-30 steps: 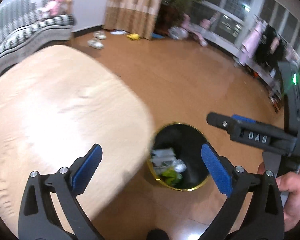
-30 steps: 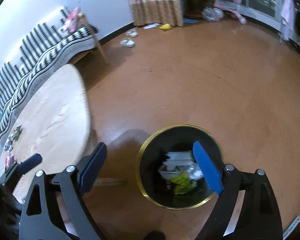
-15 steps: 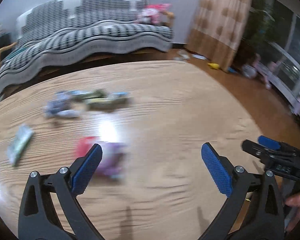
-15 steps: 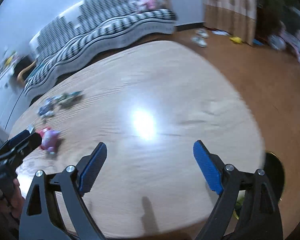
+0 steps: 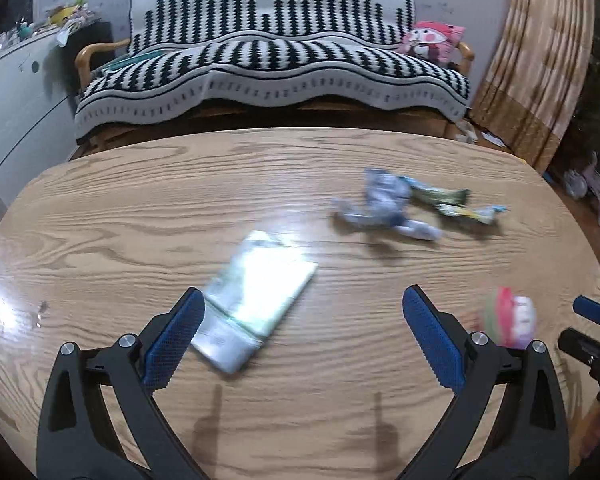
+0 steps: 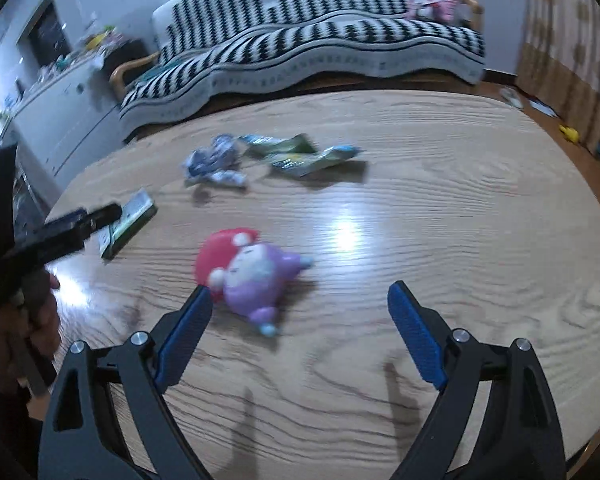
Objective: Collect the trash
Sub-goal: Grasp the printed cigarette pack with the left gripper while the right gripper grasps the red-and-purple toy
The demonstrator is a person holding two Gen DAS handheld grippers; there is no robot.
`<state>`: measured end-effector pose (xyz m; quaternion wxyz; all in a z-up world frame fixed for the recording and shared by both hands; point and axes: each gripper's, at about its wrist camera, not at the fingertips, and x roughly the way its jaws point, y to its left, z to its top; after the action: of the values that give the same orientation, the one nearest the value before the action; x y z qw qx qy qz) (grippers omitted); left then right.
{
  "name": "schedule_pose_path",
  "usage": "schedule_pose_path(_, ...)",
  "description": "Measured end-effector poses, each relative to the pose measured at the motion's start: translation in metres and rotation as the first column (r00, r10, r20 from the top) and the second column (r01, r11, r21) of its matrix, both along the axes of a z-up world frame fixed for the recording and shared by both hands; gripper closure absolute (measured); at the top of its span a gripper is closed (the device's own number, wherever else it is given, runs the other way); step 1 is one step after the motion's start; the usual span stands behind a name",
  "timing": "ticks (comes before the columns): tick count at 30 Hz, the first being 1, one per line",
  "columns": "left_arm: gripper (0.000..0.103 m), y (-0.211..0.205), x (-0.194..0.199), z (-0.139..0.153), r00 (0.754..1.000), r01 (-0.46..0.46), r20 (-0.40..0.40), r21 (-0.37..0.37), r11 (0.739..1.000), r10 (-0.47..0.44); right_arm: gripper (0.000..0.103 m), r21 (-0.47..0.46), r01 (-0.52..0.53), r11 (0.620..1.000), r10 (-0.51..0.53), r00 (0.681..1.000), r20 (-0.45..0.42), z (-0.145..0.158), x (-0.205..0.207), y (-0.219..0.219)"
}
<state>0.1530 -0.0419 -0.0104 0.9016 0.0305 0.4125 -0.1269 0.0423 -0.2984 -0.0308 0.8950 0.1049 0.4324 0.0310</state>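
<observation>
Dim room, overhead glare on table (image 5: 100,216), motion blur, fisheye edges.

On the tabletop (image 5: 100,216): one flat green packet (image 5: 256,300), one toy figure (image 6: 252,272), two green wrappers (image 6: 300,154), one crumpled blue-white wrapper (image 5: 380,208).

Oval wooden table (image 5: 100,208); black-white striped sofa (image 5: 272,64) behind it, pink plush (image 5: 432,42) on sofa's right end.

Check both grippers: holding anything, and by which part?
Nothing held. Left gripper open above the flat packet; right gripper open beside the toy.
</observation>
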Motion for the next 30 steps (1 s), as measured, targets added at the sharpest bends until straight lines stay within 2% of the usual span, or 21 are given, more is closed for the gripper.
schedule_pose_path(4,0.007,0.018,0.013,-0.011,1.000,0.012,-0.007,0.020,1.000,-0.011,0.017,-0.001,-0.039,0.999,0.038,0.999,-0.034,-0.014,0.017,0.019)
schedule_pose_path(10,0.007,0.018,0.028,-0.030,0.998,0.051,-0.028,0.084,0.995,-0.048,0.017,-0.005,-0.059,0.998,0.059,0.997,-0.048,-0.022,0.027,0.032)
schedule_pose_path(23,0.008,0.012,0.037,-0.053,0.997,0.047,-0.073,0.123,0.991,-0.038,0.014,-0.035,-0.069,0.997,0.067,0.995,-0.072,-0.033,0.037,0.045)
schedule_pose_path(25,0.017,0.008,0.034,-0.052,0.997,0.053,-0.064,0.121,0.991,-0.046,0.014,-0.042,-0.064,0.997,0.061,0.995,-0.077,-0.036,0.039,0.045)
schedule_pose_path(26,0.027,0.007,0.033,-0.051,0.997,0.053,-0.064,0.116,0.992,-0.045,0.014,-0.044,-0.063,0.997,0.059,0.995,-0.080,-0.037,0.040,0.045)
schedule_pose_path(27,0.034,0.006,0.033,-0.050,0.997,0.051,-0.069,0.106,0.993,-0.044,0.016,-0.045,-0.060,0.997,0.056,0.995,-0.082,-0.038,0.041,0.044)
schedule_pose_path(29,0.039,0.004,0.032,-0.049,0.996,0.048,-0.076,0.104,0.993,-0.040,0.031,-0.049,-0.056,0.997,0.052,0.996,-0.075,-0.038,0.042,0.042)
schedule_pose_path(30,0.041,0.001,0.029,-0.048,0.996,0.056,-0.071,0.111,0.992,-0.049,0.032,-0.041,-0.059,0.997,0.056,0.995,-0.077,-0.037,0.042,0.041)
